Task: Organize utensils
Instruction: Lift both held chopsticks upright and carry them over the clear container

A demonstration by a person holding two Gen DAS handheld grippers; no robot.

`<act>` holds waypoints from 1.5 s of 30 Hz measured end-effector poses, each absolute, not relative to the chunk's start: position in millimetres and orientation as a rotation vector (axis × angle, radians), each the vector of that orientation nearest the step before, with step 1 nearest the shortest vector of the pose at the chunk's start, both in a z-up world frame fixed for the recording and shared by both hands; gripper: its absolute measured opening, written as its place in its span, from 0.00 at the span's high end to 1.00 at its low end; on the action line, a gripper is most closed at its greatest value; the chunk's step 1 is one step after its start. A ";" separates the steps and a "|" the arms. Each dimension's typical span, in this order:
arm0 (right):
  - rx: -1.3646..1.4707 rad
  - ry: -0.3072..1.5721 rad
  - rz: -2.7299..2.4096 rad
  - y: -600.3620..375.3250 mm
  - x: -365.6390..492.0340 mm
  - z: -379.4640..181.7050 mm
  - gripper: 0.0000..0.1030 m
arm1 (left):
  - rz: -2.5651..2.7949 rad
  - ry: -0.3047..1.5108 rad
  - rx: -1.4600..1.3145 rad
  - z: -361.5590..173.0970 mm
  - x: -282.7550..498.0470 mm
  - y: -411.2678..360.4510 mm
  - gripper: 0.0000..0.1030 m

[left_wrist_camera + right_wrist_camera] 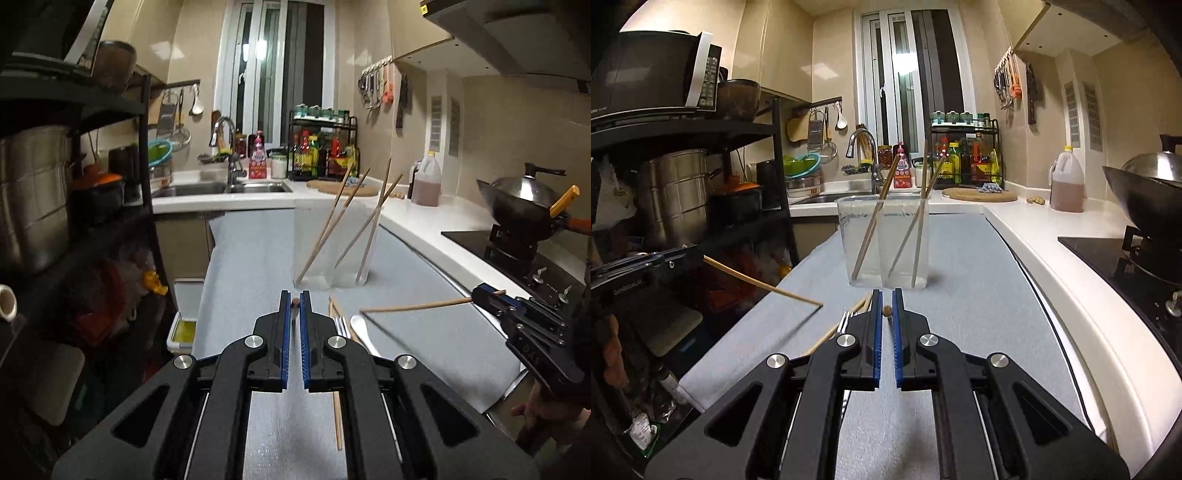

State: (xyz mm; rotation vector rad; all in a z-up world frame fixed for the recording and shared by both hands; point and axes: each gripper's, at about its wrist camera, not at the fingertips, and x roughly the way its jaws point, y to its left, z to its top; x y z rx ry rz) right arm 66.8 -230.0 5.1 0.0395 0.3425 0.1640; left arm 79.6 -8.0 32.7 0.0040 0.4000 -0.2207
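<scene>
In the left wrist view, my left gripper (295,297) is shut on a wooden chopstick (295,305), seen end-on between the blue pads. At the right, my right gripper (477,295) is shut on another chopstick (413,305) that points left above the mat. The right wrist view shows the same: the right gripper (886,295) pinches a chopstick end (887,311), and the left gripper (698,256) carries its chopstick (761,286). A clear plastic container (314,258) (849,240) stands ahead with several chopsticks leaning in it. A fork (341,325), a white spoon (360,326) and a loose chopstick (337,413) lie on the grey mat.
The grey mat (967,332) covers a narrow counter. A black shelf rack (110,221) with pots stands to the left, a stove with a wok (524,199) to the right. The sink (221,189), bottles and a cutting board (979,194) sit at the back.
</scene>
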 end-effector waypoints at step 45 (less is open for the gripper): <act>0.023 0.157 0.177 -239.7 202.1 215.0 0.95 | -0.336 0.277 0.007 222.0 220.1 -42.9 0.95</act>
